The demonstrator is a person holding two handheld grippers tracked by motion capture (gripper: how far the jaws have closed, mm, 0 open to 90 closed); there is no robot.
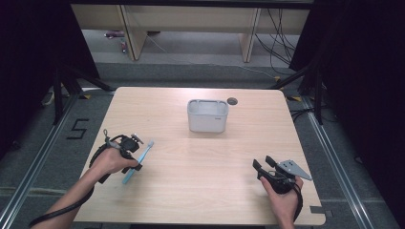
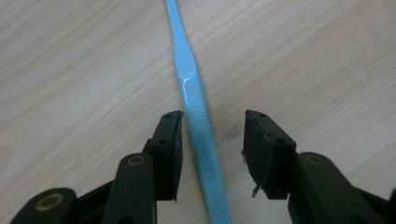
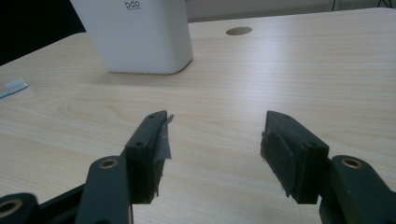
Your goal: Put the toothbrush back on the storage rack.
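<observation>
Light blue plastic toothbrush (image 2: 194, 93) lies flat on the pale wood-grain desk (image 1: 200, 167), near its left edge as the high view shows it, with the bristle head pointing away from the person toward the far side. The left gripper (image 2: 212, 128), a black two-jaw tool held in the person's left hand (image 1: 111, 162), sits directly over the handle end of the brush. In the left gripper view the ribbed handle runs up between the two jaws: the left-hand jaw sits right against the handle, while the right-hand jaw stands clear of it with bare desk in between. The jaws are partly apart and not clamped on the brush.

The right gripper (image 3: 215, 135), held in the person's right hand (image 1: 284, 198), rests near the desk's near right corner, well apart from the toothbrush. Its jaws stand wide apart with nothing between them.

A white rectangular plastic holder (image 1: 207, 116) stands upright at the middle of the far half of the desk, with a small round dark cable hole (image 1: 232, 101) just behind it to the right.
</observation>
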